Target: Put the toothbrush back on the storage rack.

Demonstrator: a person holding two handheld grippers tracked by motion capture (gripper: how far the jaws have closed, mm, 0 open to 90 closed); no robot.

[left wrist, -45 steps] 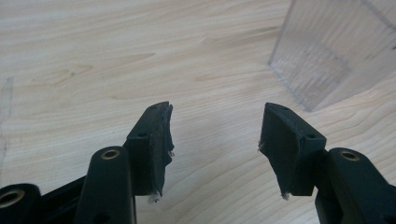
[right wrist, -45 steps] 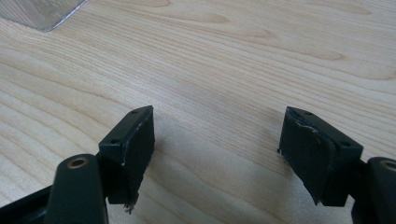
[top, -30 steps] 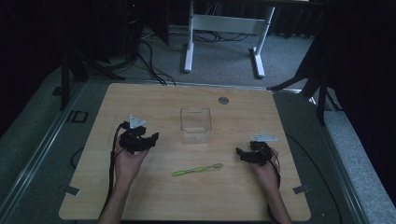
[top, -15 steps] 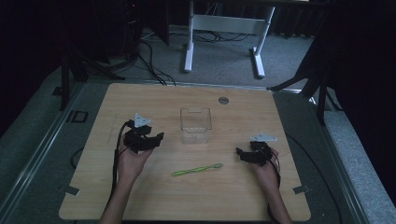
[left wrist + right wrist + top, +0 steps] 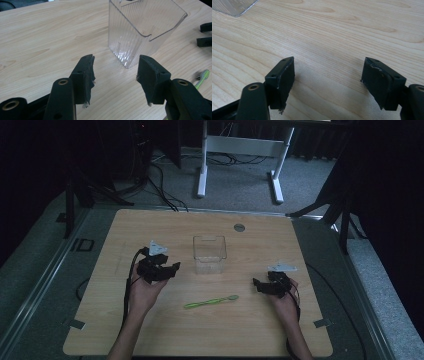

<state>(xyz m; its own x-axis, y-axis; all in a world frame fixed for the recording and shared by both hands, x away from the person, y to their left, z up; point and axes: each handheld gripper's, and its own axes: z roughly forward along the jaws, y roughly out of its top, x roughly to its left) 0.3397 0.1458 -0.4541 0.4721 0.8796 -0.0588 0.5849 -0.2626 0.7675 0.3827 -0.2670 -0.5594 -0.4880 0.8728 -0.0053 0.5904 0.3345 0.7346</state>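
Surface (image 5: pixel 150 340): pale wood.

Box (image 5: pixel 210 254): clear thin plastic, upright mid-surface, empty. Likely light, stiff, slick, may crack if squeezed; take by one wall near rim, gently.

Brush (image 5: pixel 211 302): green, flat on surface in front of box, apart from it. Likely light, slim, may roll; pinch mid-handle across width.

Left tool (image 5: pixel 172 270): spread, nothing between jaws, just left of box; jaws just closing slightly. Versus earlier: nearer box.

Right tool (image 5: pixel 256 285): spread, empty, right of brush; unchanged.
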